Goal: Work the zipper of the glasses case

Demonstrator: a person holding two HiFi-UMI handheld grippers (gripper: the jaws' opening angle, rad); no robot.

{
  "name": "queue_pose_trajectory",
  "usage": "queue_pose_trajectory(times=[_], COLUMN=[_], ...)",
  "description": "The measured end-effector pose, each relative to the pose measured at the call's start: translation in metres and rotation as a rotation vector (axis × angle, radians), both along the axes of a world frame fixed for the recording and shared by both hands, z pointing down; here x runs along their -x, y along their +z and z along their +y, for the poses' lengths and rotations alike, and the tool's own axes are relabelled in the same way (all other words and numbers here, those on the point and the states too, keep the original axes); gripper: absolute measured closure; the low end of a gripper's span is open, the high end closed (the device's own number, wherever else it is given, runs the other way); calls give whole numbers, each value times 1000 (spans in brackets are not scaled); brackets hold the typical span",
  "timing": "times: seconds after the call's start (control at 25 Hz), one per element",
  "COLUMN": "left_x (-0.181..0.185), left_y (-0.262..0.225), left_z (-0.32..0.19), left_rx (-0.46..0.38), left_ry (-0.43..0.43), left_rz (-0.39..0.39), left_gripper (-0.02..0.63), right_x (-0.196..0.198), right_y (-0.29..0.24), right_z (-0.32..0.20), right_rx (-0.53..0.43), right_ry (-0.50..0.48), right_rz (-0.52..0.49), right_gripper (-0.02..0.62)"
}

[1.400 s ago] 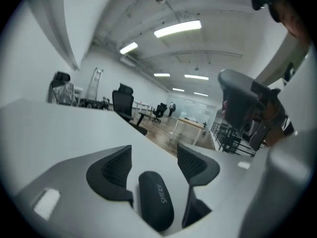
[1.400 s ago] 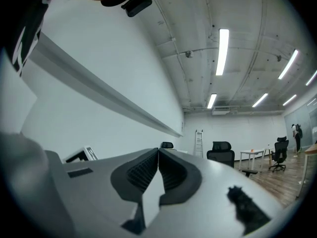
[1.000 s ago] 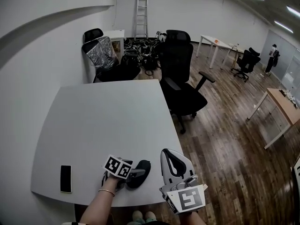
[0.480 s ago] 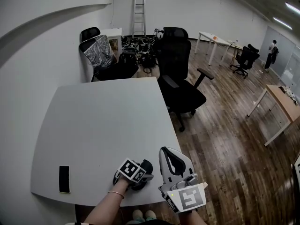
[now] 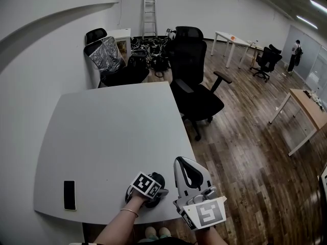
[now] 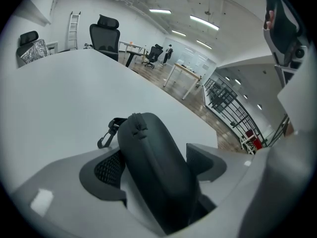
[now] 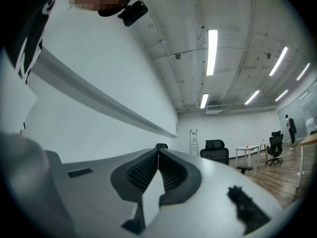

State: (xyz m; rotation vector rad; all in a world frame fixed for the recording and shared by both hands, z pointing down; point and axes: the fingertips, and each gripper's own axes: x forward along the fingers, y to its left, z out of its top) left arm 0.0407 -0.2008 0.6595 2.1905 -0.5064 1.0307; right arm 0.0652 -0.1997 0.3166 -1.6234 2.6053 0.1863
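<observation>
The black, oval, hard-shell glasses case (image 6: 148, 143) lies at the near edge of the white desk (image 5: 112, 131), towards its right-hand side, with its long axis running away from the operator. The shell looks moulded and semi-rigid, with a matt, fabric-like skin. Expect it to be light, stiff enough to take moderate side pressure, and not fragile. Because it is light and the desk is smooth, it is likely to slide or pivot when the zipper is pulled. Take hold across the two long flanks at mid-length, keeping the seam line on the ridge and the small dark clip or pull (image 6: 107, 136) at the far end free. The left tongs (image 6: 157, 165) are spread wide and straddle the case at its near half. The ribbed left pad sits close against the shell and the right pad is just beside it, but no clamping is evident, so treat the case as enclosed and not yet gripped. The right tongs (image 7: 157, 175) are fully closed, pad against pad, with nothing between them. They are held clear of the desk to the right of the case and touch nothing.
</observation>
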Motion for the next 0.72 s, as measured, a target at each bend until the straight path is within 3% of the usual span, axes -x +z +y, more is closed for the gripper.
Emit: queue_pose_trajectory(times=[0.44,0.6,0.72], left_x=[0,4,10], left_y=[-2,-8,-14], left_z=[1,2,8], left_rx=[-3,-2,-10], left_ry=[-62,-99,-134], left_rz=[17,73,129], left_gripper=[249,262,284], right_x=[32,37,37], right_y=[-11,-12,-7], right_z=[1,4,7], right_rx=[59,12,29], right_ry=[-36,-48,-48], right_rz=[69,58,71], right_gripper=[588,588,588])
